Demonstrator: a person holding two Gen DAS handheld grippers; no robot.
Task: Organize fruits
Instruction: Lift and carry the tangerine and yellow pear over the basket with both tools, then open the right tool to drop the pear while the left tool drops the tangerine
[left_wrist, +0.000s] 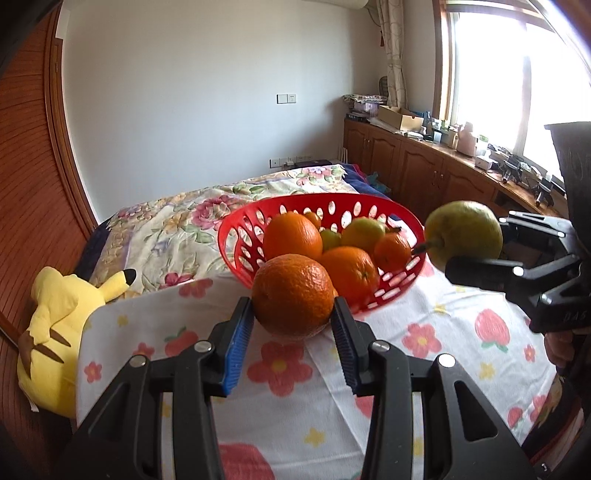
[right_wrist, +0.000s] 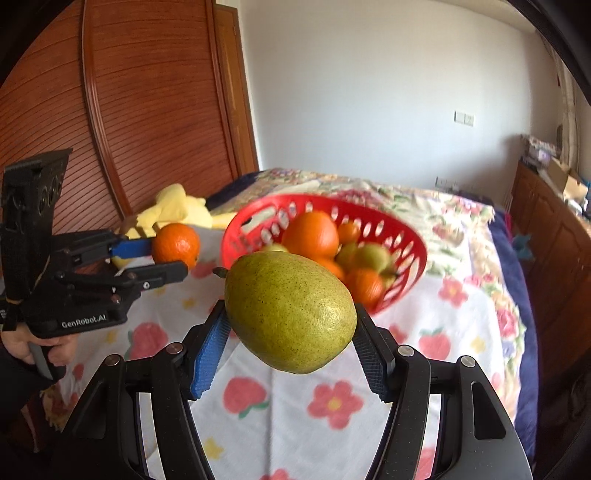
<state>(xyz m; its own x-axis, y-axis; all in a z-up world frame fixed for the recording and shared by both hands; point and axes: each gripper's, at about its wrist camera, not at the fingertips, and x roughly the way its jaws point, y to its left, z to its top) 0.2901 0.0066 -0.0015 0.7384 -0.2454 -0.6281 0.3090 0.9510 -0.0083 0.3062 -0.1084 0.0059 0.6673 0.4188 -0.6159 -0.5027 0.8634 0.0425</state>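
A yellow plush toy (left_wrist: 55, 325) lies off to the left of the left gripper (left_wrist: 293, 314), beside the flowered cloth (left_wrist: 295, 398) that covers the counter. The left gripper's jaws pinch an orange (left_wrist: 291, 295) between their blue pads, holding it clear of the cloth. Just beyond those jaws stands the red basket (left_wrist: 240, 236), holding more oranges and some green-yellow fruit. To the right, the right gripper (right_wrist: 290, 339) has its jaws clamped on a green pear (right_wrist: 290, 312), one pad on each side, stem pointing left. From the right wrist view, the side of the left gripper reads "GenRobot.AI", with a hand (right_wrist: 40, 345) around its handle. Past the basket, the bed (left_wrist: 177, 221) carries a floral quilt.
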